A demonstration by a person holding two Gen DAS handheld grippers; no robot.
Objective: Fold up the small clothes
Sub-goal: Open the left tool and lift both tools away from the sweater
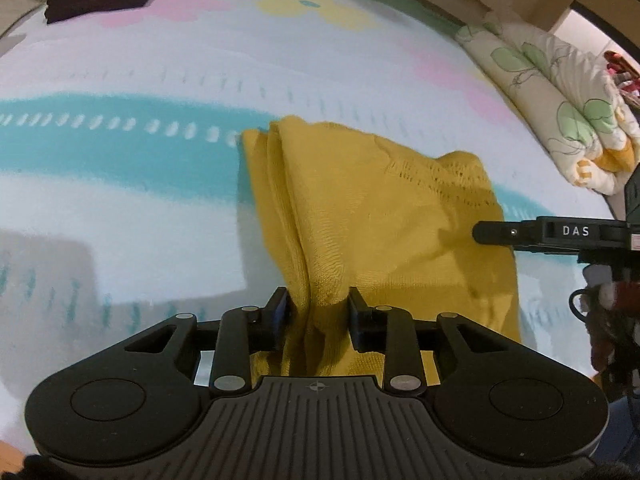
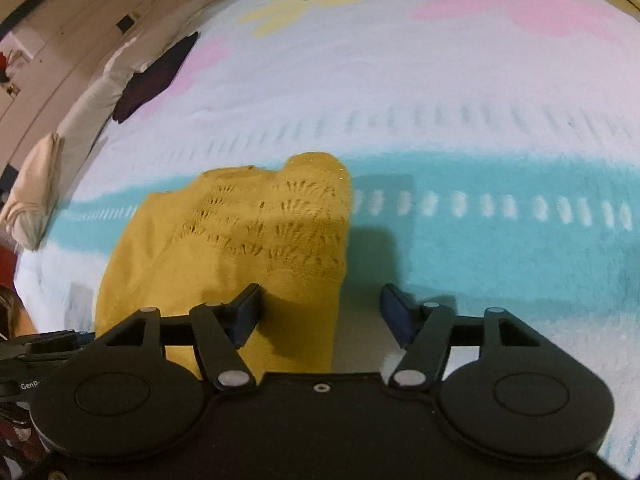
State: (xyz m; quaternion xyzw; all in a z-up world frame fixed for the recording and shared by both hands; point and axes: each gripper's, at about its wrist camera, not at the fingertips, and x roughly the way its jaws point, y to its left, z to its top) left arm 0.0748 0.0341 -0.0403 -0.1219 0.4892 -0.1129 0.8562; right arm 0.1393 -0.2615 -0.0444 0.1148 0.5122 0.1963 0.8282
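With the fold laid, the left gripper (image 1: 318, 312) pinches the mustard-yellow knitted garment (image 1: 360, 208) while the right gripper (image 2: 320, 312) stands spread; next, release it.

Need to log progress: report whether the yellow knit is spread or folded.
Folded, roughly: the yellow knit lies doubled and bunched on the blanket, with stacked edges showing at its left side.

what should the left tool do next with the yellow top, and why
Probably open and let go. The right tool already stands open, its pads clear of the yellow knit top, which lies bunched on the blanket. The left tool still has a fold of it gathered between its fingers, so releasing would finish laying this fold down.
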